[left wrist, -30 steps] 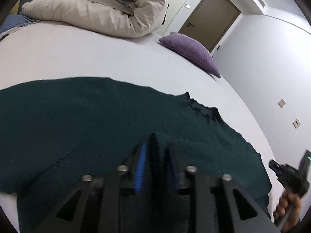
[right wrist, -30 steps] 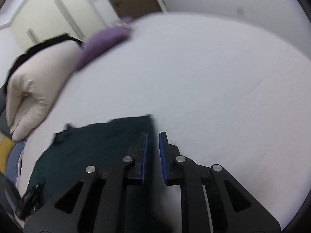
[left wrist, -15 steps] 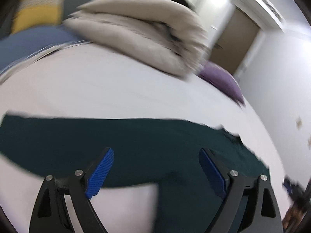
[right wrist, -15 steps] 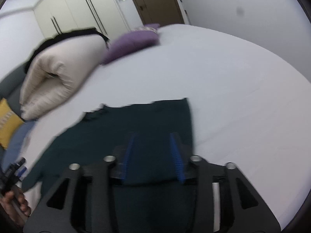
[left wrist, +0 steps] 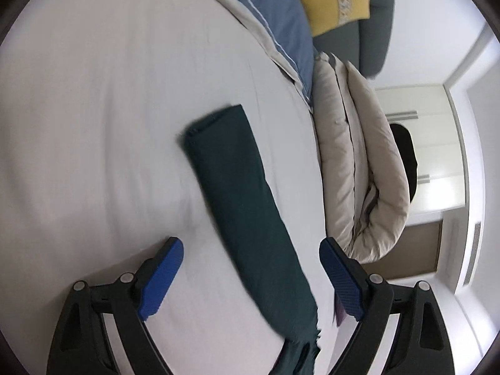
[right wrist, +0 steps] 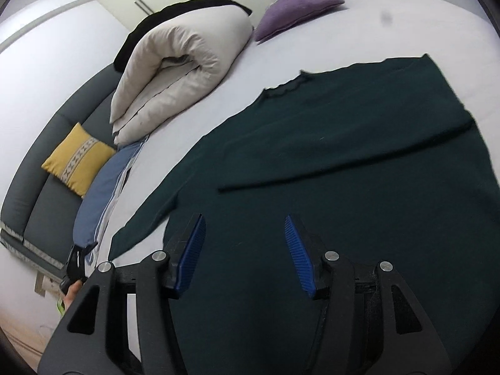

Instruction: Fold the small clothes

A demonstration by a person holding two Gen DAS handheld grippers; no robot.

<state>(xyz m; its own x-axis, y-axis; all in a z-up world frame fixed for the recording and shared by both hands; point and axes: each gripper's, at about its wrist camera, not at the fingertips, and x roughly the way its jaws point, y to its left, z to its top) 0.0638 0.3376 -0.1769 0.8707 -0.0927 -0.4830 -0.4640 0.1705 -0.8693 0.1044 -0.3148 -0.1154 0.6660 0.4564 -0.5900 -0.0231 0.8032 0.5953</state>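
Two grippers work over one dark green sweater (right wrist: 359,162) that lies flat on the white bed (right wrist: 375,25). In the right wrist view the right gripper (right wrist: 245,250) hangs just above the body of the sweater; its blue pads (right wrist: 190,250) stand apart, the jaws have just been opening, and nothing is pinched between them. One sleeve is folded across the chest and makes a dark slanted edge. The other sleeve (left wrist: 240,206) stretches out straight on the sheet. The left wrist view looks along it, and the left gripper (left wrist: 250,276) is wide open, with the sleeve passing between the pads but not touching them. This same gripper shows small at the left edge of the right wrist view, with a bit of the hand holding it.

Behind the sweater a folded cream duvet (right wrist: 175,72) lies near a purple cushion (right wrist: 297,9). A blue pillow (right wrist: 106,187) and a yellow cushion (right wrist: 78,159) rest against the grey headboard (right wrist: 40,187).
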